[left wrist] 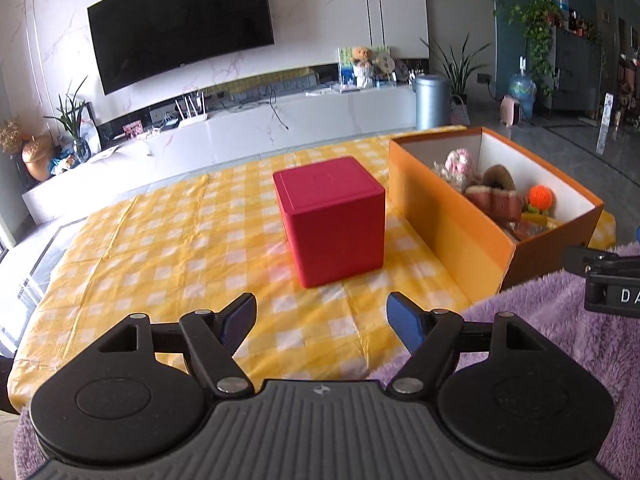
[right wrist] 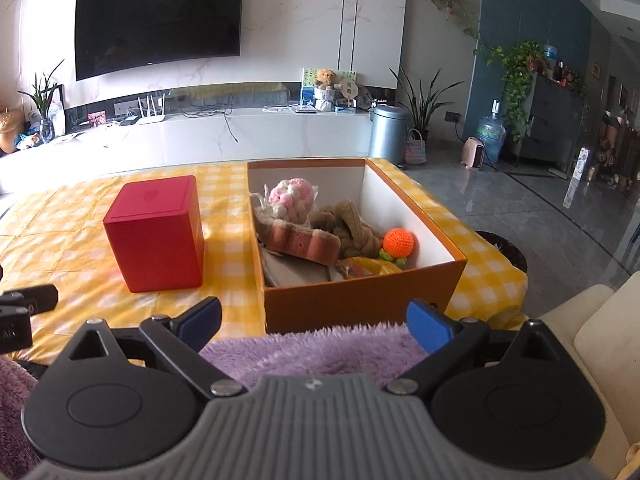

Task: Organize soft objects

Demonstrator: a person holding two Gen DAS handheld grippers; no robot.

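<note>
Checkered tablecloth (right wrist: 72,216) holds orange box (right wrist: 360,300) lengthwise away from both wide, empty jaws.

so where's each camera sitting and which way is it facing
Left wrist: on the left hand-held gripper, facing the red box; its open fingers and the right gripper's edge show.
Right wrist: on the right hand-held gripper, facing the orange box of soft toys; its open fingers show.
Shared: both boxes, yellow checked cloth, purple fleece, TV wall.
</note>
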